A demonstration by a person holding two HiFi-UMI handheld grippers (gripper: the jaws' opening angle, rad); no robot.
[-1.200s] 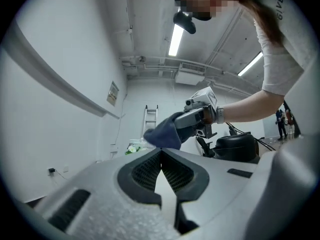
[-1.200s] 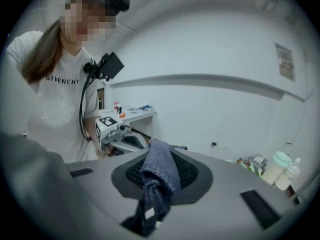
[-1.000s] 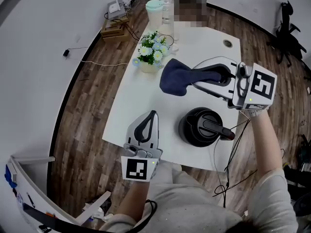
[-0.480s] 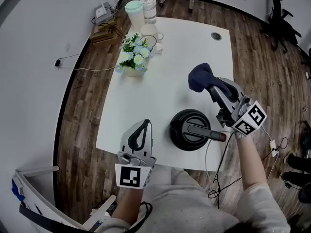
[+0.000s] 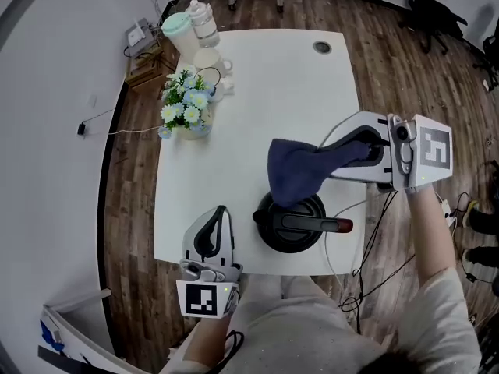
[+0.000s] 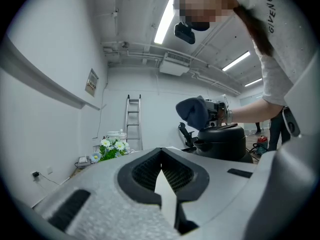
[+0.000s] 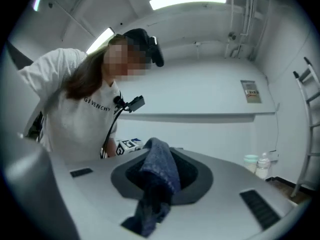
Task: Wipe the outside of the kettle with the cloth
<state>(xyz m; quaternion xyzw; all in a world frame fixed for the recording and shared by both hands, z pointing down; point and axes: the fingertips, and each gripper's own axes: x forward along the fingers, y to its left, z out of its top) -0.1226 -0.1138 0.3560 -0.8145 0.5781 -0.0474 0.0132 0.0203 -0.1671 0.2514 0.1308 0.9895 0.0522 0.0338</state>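
My left hand-held gripper (image 5: 221, 211) sits at the near left edge of the table (image 5: 257, 76), jaws shut together with nothing between them. It is well apart from the kettle and takes no part. Flowers (image 5: 184, 111) stand further back on that side.

Right of it, the black kettle (image 5: 292, 223) stands near the front edge of the table, its handle pointing right. The dark blue cloth (image 5: 296, 170) hangs down over the kettle's far left rim. From my left gripper view it seems to hang just over the lid, but I cannot tell whether it touches. Further right, my right hand-held gripper (image 5: 347, 148) is clamped on one bunched end of the cloth, which fills its jaws.

I judge the wiping barely begun, if at all: the whole outside is still to do.

Half a second ago the cloth was balled up beyond and to the right of the kettle, clear of it. Now it has swung left and lies over the rim. The left gripper has hardly shifted.
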